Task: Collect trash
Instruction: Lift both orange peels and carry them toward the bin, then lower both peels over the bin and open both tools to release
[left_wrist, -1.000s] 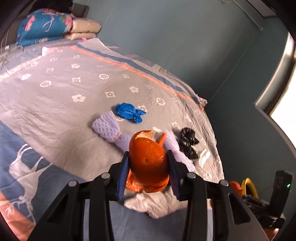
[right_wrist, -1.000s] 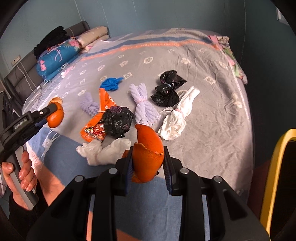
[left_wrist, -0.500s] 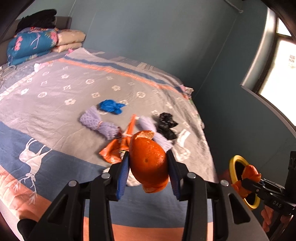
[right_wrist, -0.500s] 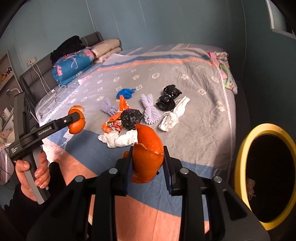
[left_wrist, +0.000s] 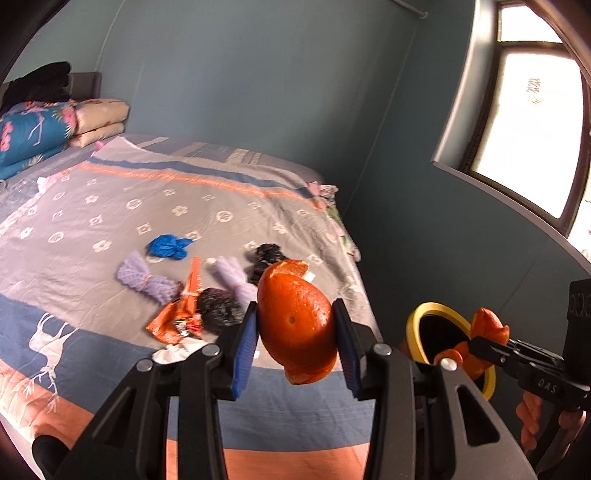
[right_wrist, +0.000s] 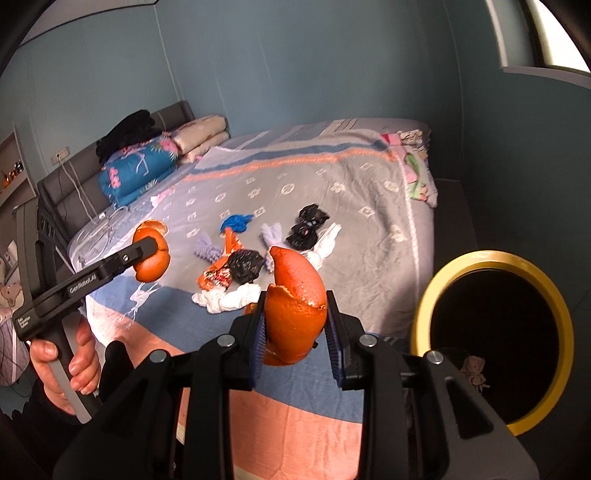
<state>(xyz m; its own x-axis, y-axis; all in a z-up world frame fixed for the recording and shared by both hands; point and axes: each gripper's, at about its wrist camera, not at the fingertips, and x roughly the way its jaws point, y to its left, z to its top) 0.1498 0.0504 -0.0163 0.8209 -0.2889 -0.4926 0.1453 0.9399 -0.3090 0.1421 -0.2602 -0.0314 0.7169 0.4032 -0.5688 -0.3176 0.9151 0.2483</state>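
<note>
Carrying orange peel, the left gripper (left_wrist: 295, 341) and right gripper (right_wrist: 295, 338) are each clamping a piece (bound for the yellow-rimmed bin (right_wrist: 491, 258)) beyond the bed's corner.

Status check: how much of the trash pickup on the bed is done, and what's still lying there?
Done: little shows; a dark scrap lies in the yellow-rimmed black bin.
In hand: the left tool clamps one orange peel piece; the right tool clamps another orange peel beside the bin.
Left on the bed: blue bag, lilac bundles, orange snack wrapper, black bags, white bags.
</note>
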